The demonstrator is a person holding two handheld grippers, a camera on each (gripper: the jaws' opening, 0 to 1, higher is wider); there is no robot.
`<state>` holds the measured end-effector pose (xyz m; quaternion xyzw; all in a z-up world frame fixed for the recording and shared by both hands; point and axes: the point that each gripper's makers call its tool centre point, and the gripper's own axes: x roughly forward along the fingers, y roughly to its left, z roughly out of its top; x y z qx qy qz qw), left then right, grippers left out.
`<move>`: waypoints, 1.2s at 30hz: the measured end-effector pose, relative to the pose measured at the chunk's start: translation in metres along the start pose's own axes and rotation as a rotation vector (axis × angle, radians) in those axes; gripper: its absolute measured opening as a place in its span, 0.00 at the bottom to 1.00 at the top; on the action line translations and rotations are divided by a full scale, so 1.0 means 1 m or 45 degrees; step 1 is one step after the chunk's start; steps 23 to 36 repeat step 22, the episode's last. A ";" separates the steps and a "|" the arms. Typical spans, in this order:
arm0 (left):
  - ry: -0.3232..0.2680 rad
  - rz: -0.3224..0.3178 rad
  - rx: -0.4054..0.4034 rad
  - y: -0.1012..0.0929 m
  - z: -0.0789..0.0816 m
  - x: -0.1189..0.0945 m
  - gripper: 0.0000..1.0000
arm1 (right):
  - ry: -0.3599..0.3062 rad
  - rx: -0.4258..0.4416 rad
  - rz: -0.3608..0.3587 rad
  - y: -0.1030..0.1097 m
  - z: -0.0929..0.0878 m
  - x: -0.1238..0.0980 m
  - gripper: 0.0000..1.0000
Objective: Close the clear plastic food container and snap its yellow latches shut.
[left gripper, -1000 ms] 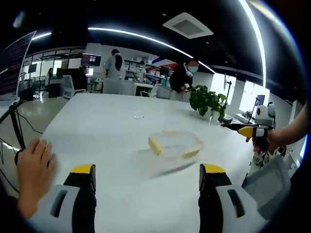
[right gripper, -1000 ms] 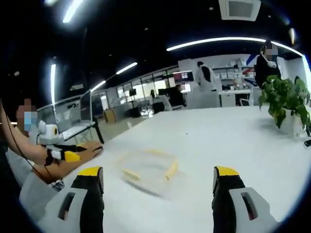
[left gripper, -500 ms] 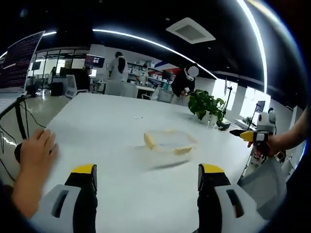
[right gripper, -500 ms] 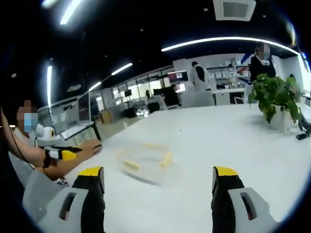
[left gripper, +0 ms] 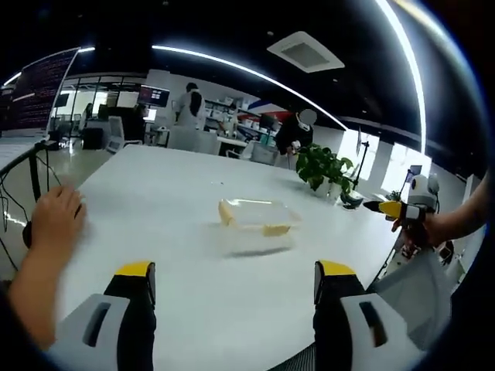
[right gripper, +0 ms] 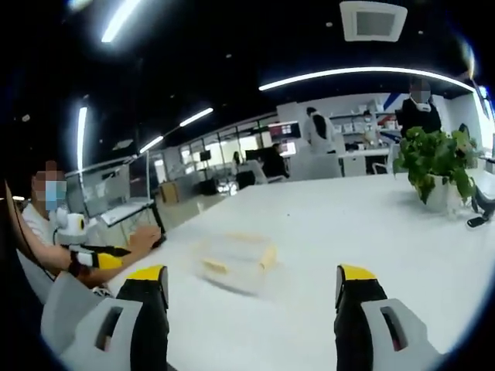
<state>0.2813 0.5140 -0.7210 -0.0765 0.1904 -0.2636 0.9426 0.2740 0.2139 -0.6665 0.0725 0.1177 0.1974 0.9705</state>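
Left gripper (left gripper: 232, 282) low in frame, jaws wide apart, nothing btwn, right gripper (right gripper: 251, 286) same, clear container (left gripper: 254, 220) center on white table (left gripper: 155, 193), hand (left gripper: 56, 219) flat at left edge.

Bright strip lights (left gripper: 232, 66) arc across a dark ceiling, bent by the fisheye curve. The white surface (left gripper: 170, 201) glows evenly, almost washed out. The container (right gripper: 232, 263) is smeared with motion blur in the right gripper view, sharper in the left gripper view (left gripper: 251, 224), with a soft shadow beneath. Windows (left gripper: 387, 158) flare at right.
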 end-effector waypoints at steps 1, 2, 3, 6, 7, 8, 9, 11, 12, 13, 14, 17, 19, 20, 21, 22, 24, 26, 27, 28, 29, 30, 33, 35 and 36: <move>0.003 0.001 0.008 -0.001 -0.002 0.000 0.84 | -0.001 0.000 -0.001 0.000 0.000 0.000 0.90; 0.008 0.002 0.015 -0.002 -0.003 0.000 0.84 | -0.001 0.001 -0.003 -0.002 -0.001 0.000 0.90; 0.010 0.003 0.012 -0.002 -0.004 0.001 0.83 | -0.003 0.004 -0.004 -0.002 -0.001 0.000 0.90; -0.002 0.003 0.004 -0.004 -0.002 0.000 0.83 | -0.020 0.000 -0.003 0.000 0.000 -0.002 0.90; 0.006 0.000 0.022 -0.005 -0.004 0.000 0.82 | -0.024 -0.001 -0.002 0.000 0.000 -0.002 0.90; 0.012 0.002 0.027 -0.005 -0.005 0.000 0.82 | -0.023 0.001 -0.002 0.000 -0.002 -0.002 0.90; 0.011 0.003 0.029 -0.006 -0.005 0.000 0.82 | -0.022 0.003 -0.006 -0.001 -0.003 -0.002 0.90; 0.000 0.008 0.032 -0.005 -0.004 -0.001 0.82 | -0.015 0.008 -0.012 0.000 -0.005 -0.001 0.90; 0.008 0.015 0.029 -0.003 -0.005 -0.001 0.82 | -0.016 0.007 -0.015 0.000 -0.005 0.000 0.90; 0.007 0.016 0.017 -0.003 -0.006 -0.001 0.81 | -0.015 0.003 -0.016 -0.001 -0.006 0.000 0.90; 0.004 0.016 0.012 -0.003 -0.006 -0.001 0.81 | -0.008 0.000 -0.017 -0.001 -0.007 0.000 0.90; 0.023 0.020 0.031 -0.002 -0.011 -0.001 0.80 | -0.009 0.001 -0.033 -0.004 -0.009 0.000 0.89; 0.046 0.029 0.035 0.001 -0.016 0.001 0.79 | -0.009 0.000 -0.038 -0.003 -0.009 0.000 0.87; 0.047 0.030 0.024 0.001 -0.016 0.001 0.79 | -0.005 -0.003 -0.037 -0.003 -0.010 0.000 0.87; 0.036 0.027 0.025 0.001 -0.014 0.001 0.79 | -0.001 -0.008 -0.034 -0.003 -0.011 0.001 0.87; 0.033 0.024 0.032 0.001 -0.014 0.001 0.79 | 0.001 -0.014 -0.033 -0.002 -0.011 0.001 0.87; 0.033 0.024 0.032 0.001 -0.014 0.001 0.79 | 0.001 -0.014 -0.033 -0.002 -0.011 0.001 0.87; 0.033 0.024 0.032 0.001 -0.014 0.001 0.79 | 0.001 -0.014 -0.033 -0.002 -0.011 0.001 0.87; 0.033 0.024 0.032 0.001 -0.014 0.001 0.79 | 0.001 -0.014 -0.033 -0.002 -0.011 0.001 0.87; 0.033 0.024 0.032 0.001 -0.014 0.001 0.79 | 0.001 -0.014 -0.033 -0.002 -0.011 0.001 0.87; 0.033 0.024 0.032 0.001 -0.014 0.001 0.79 | 0.001 -0.014 -0.033 -0.002 -0.011 0.001 0.87; 0.033 0.024 0.032 0.001 -0.014 0.001 0.79 | 0.001 -0.014 -0.033 -0.002 -0.011 0.001 0.87; 0.033 0.024 0.032 0.001 -0.014 0.001 0.79 | 0.001 -0.014 -0.033 -0.002 -0.011 0.001 0.87; 0.033 0.024 0.032 0.001 -0.014 0.001 0.79 | 0.001 -0.014 -0.033 -0.002 -0.011 0.001 0.87; 0.033 0.024 0.032 0.001 -0.014 0.001 0.79 | 0.001 -0.014 -0.033 -0.002 -0.011 0.001 0.87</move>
